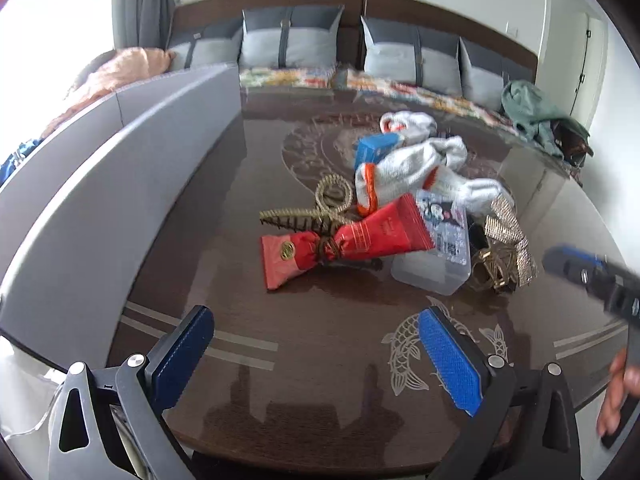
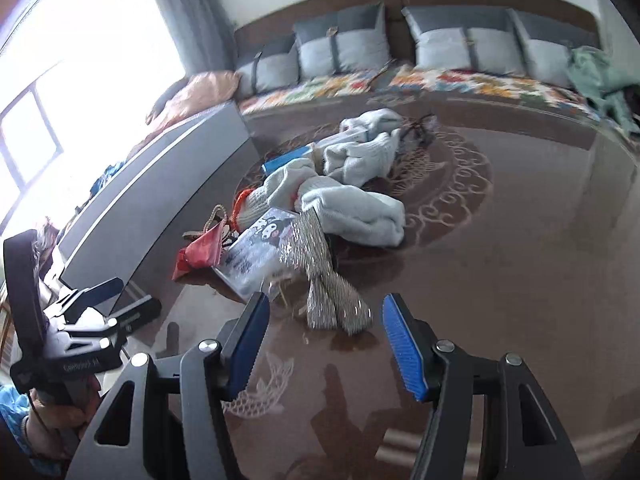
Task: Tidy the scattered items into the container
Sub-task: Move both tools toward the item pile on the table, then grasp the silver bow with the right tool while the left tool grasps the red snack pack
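Observation:
A heap of items lies mid-table: a red tube (image 1: 352, 240), a gold hair claw (image 1: 316, 210), a clear plastic case with a cartoon sticker (image 1: 436, 248), white gloves with orange cuffs (image 1: 412, 168), a blue box (image 1: 376, 148) and a glittery bow clip (image 1: 504, 236). A grey fabric container (image 1: 120, 160) stands along the table's left side. My left gripper (image 1: 316, 356) is open, short of the red tube, holding nothing. My right gripper (image 2: 324, 344) is open just before the glittery bow clip (image 2: 328, 280), with the case (image 2: 256, 256) and gloves (image 2: 352, 208) beyond it.
The round dark table (image 1: 320, 400) has fish inlays and a glossy top. A sofa with grey cushions (image 1: 292, 40) and a floral cover runs behind it, with green clothing (image 1: 536, 116) at its right end. A hand (image 1: 620, 396) holds the other gripper at the right edge.

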The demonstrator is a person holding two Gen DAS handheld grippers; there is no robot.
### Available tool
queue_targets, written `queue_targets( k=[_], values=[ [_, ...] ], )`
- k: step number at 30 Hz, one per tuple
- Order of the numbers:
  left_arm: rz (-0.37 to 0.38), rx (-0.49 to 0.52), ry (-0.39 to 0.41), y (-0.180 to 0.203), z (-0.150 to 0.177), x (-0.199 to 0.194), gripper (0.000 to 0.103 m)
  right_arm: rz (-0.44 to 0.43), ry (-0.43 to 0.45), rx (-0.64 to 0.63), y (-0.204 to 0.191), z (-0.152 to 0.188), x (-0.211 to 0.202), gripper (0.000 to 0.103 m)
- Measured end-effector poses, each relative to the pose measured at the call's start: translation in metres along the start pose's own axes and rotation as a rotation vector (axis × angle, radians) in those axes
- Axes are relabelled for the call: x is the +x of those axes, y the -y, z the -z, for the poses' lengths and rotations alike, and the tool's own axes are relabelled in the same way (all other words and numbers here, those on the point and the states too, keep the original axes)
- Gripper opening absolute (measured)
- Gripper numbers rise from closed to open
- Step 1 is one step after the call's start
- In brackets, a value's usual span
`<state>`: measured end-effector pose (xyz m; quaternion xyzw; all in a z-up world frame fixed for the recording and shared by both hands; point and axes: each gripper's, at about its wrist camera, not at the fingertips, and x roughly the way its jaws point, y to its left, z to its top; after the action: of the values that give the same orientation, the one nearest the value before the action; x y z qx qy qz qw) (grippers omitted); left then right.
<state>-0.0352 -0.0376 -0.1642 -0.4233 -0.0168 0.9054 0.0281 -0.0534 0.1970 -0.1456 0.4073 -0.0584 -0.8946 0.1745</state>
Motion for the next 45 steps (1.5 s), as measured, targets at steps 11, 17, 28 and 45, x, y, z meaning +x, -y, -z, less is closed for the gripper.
queue_targets(
  k=[11, 17, 28, 45],
  values=[
    [0.049, 0.03, -0.088, -0.018, -0.009, -0.011, 0.103, -0.004, -0.192, -0.242, -0.012, -0.033, 0.039, 0.06],
    [0.048, -0.001, -0.087, -0.043, 0.001, -0.031, 0.103, -0.022, -0.27, -0.316, -0.014, -0.035, 0.057, 0.058],
    [0.118, 0.134, -0.144, -0.033, 0.003, -0.019, 0.103, -0.049, -0.27, -0.249, -0.009, -0.026, 0.043, 0.023],
    [0.242, 0.651, -0.324, -0.007, -0.074, 0.061, 0.103, -0.127, -0.183, -0.028, 0.007, -0.008, 0.01, 0.023]
  ],
)
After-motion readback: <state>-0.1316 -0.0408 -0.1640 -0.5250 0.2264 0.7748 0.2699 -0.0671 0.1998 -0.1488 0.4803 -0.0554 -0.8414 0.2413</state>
